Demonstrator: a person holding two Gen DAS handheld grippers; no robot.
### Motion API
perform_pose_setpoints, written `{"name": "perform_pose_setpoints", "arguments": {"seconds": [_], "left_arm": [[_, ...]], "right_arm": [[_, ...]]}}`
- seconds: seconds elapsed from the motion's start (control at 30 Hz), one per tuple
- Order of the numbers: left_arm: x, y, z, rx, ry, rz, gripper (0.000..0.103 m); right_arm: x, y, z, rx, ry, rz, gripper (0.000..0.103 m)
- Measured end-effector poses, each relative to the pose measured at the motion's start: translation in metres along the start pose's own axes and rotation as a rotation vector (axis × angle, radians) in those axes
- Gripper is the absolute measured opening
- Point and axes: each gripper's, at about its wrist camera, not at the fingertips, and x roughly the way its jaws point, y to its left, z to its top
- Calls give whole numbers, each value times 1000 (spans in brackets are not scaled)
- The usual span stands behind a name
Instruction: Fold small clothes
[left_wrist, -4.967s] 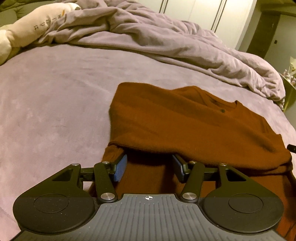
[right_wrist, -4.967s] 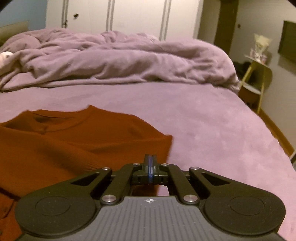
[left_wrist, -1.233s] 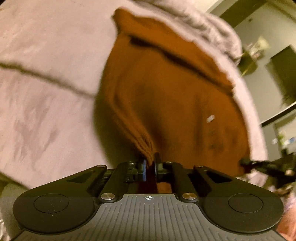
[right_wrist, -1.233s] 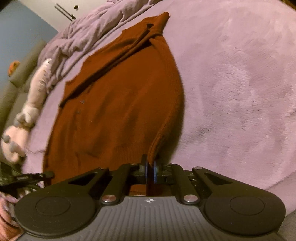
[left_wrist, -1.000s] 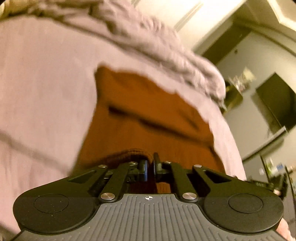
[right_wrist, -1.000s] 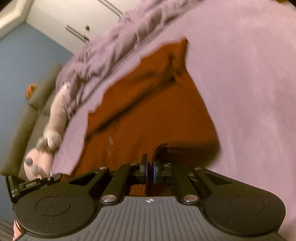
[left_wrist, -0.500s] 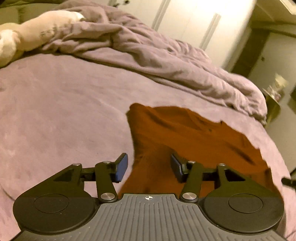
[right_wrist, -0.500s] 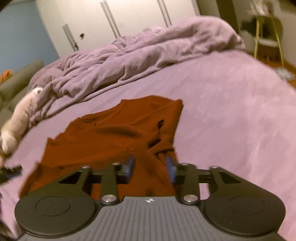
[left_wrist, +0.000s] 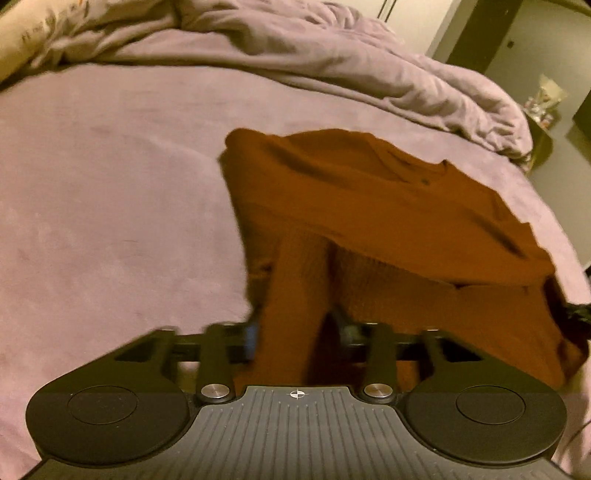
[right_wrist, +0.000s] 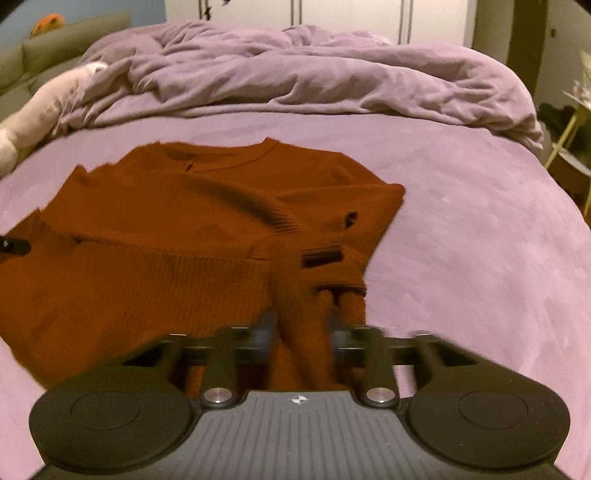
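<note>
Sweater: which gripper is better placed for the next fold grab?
Marginally right, a judgement call. The right gripper straddles the sweater by its loose cuffs; the left gripper is open over plainer fabric.

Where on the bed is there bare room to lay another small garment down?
Bare purple bedsheet lies right of the rust-brown sweater. More lies to its left, below the bunched duvet. The head of the bed is crowded by duvet and plush toy.

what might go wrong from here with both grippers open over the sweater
1. Knit of the rust sweater lies bunched between the open fingers of the left gripper and right gripper; pulling back could snag it and undo the fold.
2. The cuffs sit loosely piled at the right edge, so they may slip out.
</note>
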Motion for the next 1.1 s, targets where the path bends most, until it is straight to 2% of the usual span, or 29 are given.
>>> {"name": "perform_pose_setpoints", "arguments": {"seconds": [0.07,0.17,0.37,0.47,0.53,0.63,0.7,0.8,0.9,1.0,1.03,1.07,1.1], "left_arm": [[-5,-4,-2,39,-10,26,17],[-24,-11,-1,75,-54,53,14],[-62,-26,27,71,-174,30,14],[-58,-27,46,44,-184,60,14],[-50,-27,50,39,-173,99,14],[-38,-18,44,8,-91,119,14],[-34,-10,33,16,-64,141,14],[-35,9,17,-39,-32,164,13],[-47,23,9,-96,-48,120,11],[-54,19,10,-60,-75,75,11],[-52,16,13,-34,-77,77,12],[-49,13,14,-23,-77,81,27],[-45,12,17,-16,-73,59,51]], "right_arm": [[-1,3,-1,-29,-9,-3,8],[-8,6,-1,-61,-35,-31,7],[-44,10,20,-62,-180,-30,6],[-46,6,40,-23,-222,-41,6],[-41,1,52,19,-234,-50,6],[-28,-3,60,39,-215,-50,6],[-23,-3,58,39,-206,-41,6],[-15,-2,49,10,-176,-52,7],[-10,-3,39,19,-141,-40,7],[-13,-1,34,17,-142,-22,7],[-14,0,34,19,-146,-9,7],[-14,1,34,19,-146,1,7],[-13,3,35,16,-139,2,7]]}}
